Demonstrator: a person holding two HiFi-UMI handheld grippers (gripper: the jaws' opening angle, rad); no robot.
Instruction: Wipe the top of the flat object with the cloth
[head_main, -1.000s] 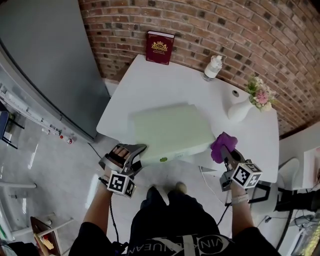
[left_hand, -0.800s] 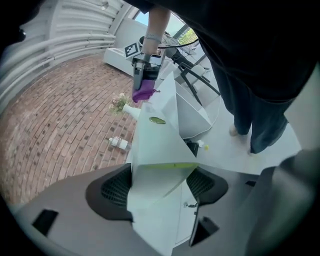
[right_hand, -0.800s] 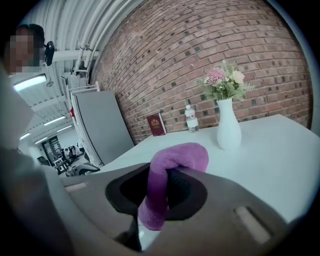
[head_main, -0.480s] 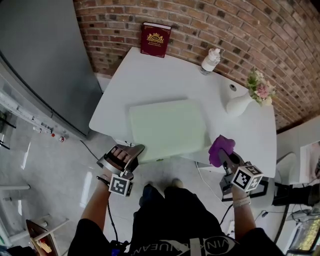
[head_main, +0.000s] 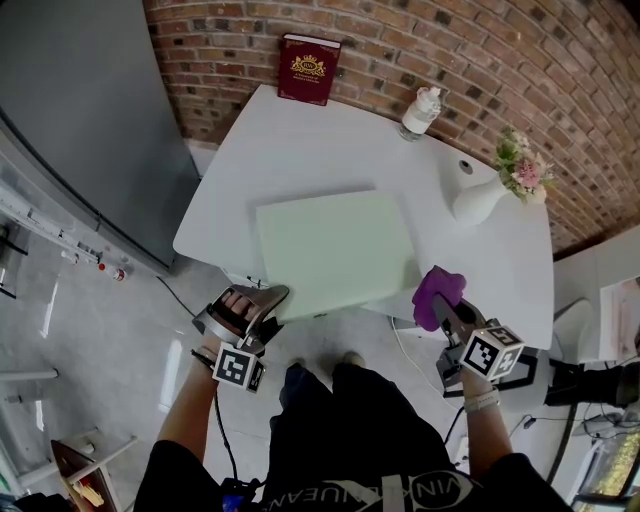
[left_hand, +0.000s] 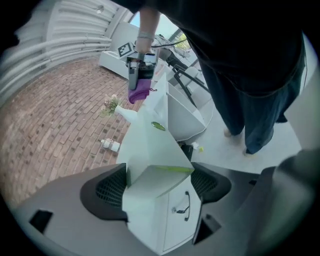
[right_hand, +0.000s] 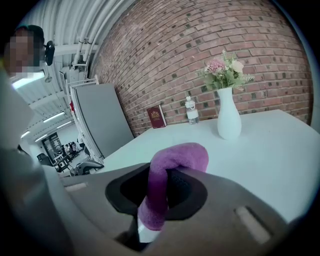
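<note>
Cloth of purple terry (head_main: 438, 290), folded over, sits clamped tight in the right gripper (head_main: 447, 312) at the near edge of the white tabletop (head_main: 300, 140). It is just beside the near right corner of the pale green flat rectangular pad (head_main: 335, 250), which lies along that edge. The left gripper (head_main: 262, 299), its jaws just opened wide and holding nothing, hangs off the tabletop's near left corner.

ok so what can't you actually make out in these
Book: cover print too small, head and right gripper views.
Bottle: label too small in every view.
Green mark on the pad's near side: too small to identify, left gripper view.
Table edge by the cloth: hidden behind it, head view.
</note>
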